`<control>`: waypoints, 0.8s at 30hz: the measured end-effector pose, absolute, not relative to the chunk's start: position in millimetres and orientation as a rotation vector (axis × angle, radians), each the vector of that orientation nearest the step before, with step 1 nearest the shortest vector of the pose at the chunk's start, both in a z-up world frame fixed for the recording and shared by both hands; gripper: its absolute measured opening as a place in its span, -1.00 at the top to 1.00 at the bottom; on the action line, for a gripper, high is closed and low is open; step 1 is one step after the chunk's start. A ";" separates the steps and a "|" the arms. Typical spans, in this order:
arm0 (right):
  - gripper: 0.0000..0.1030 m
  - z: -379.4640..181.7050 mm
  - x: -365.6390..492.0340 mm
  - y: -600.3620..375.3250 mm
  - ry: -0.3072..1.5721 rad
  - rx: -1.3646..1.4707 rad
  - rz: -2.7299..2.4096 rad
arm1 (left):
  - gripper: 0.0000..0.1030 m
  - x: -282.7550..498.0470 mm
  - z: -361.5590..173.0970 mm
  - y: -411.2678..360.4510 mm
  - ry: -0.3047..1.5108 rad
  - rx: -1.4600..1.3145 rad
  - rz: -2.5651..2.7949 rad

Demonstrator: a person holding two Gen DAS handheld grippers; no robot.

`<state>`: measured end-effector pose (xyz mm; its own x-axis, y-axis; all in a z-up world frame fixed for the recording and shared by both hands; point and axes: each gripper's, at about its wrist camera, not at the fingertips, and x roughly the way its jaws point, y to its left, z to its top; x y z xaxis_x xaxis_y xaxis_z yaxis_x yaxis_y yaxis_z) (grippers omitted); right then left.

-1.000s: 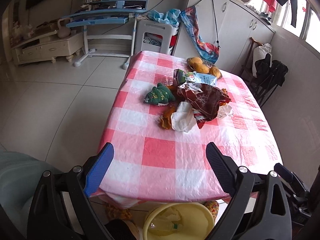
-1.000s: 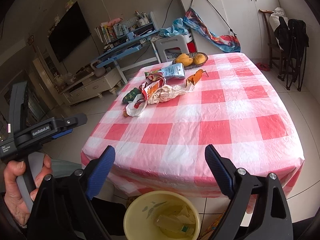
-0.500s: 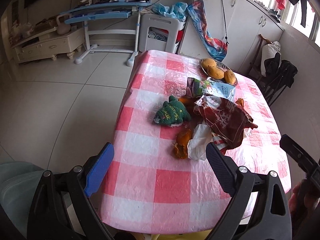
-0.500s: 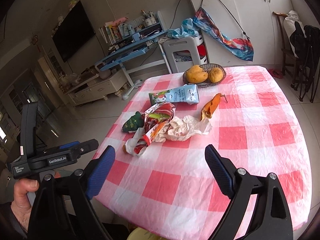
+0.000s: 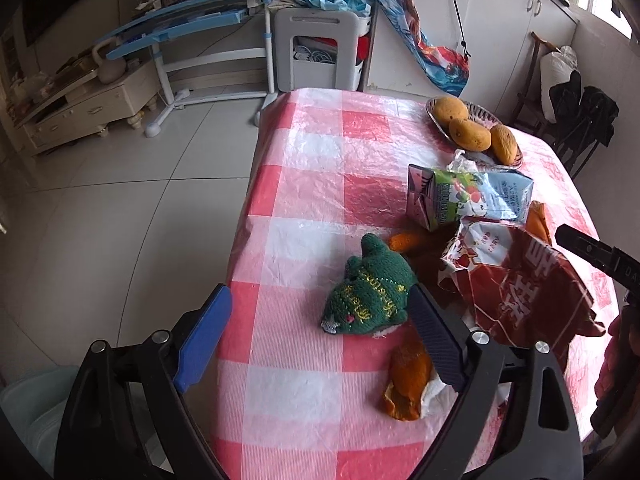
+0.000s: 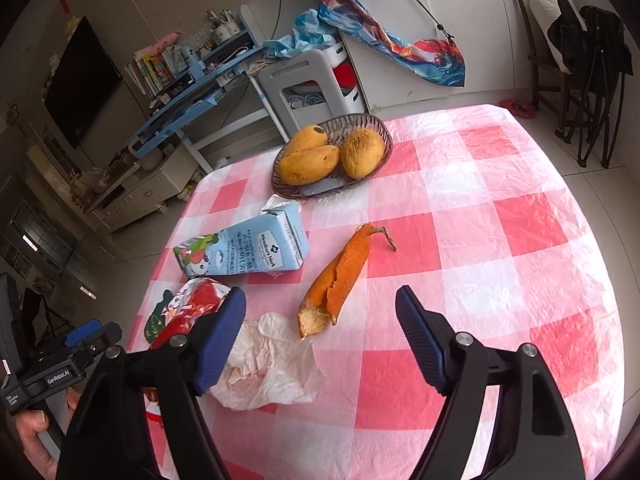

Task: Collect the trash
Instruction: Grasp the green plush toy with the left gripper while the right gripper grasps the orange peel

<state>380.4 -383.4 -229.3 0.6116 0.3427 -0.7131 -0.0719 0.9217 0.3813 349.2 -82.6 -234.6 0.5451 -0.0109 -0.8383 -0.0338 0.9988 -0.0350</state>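
Nothing is yet collected: the milk carton (image 6: 244,250), snack wrapper (image 5: 516,280), crumpled tissue (image 6: 272,368) and peel (image 6: 340,276) lie on the surface (image 6: 480,240), both hand-held grippers (image 5: 320,336) (image 6: 320,336) unclenched and empty.

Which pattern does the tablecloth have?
The tablecloth has pink-red and white checks, clearest in the right wrist view.

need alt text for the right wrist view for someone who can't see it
Open right tongs hover, holding nothing, over a pink checked tablecloth, aimed at a long orange peel beside a crumpled white tissue. Their jaws have just been closing. Behind lie a blue milk carton, a red snack wrapper and a basket of mangoes.
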 end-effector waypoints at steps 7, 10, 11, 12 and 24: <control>-0.37 -251.3 405.8 -375.8 0.966 0.291 0.240 | -0.56 376.0 -256.9 -87.2 1.057 -0.060 -0.067; -0.32 -255.5 411.3 -373.8 0.972 0.269 0.235 | -0.03 377.9 -259.5 -89.9 1.075 -0.106 -0.130; -0.28 -255.6 412.7 -372.3 0.969 0.251 0.230 | 0.14 377.3 -258.6 -93.4 1.082 -0.105 -0.163; -0.22 -255.2 413.1 -370.3 0.966 0.230 0.226 | 0.39 375.9 -257.3 -97.2 1.086 -0.101 -0.190; 0.63 -247.3 402.0 -382.9 0.948 0.203 0.205 | 0.52 348.0 -218.6 -75.1 0.985 -0.144 -0.099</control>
<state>402.0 -382.9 -247.3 0.5672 0.2616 -0.7809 -0.0847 0.9617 0.2607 348.0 -75.1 -218.6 0.5495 -0.1486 -0.8222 0.0178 0.9859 -0.1664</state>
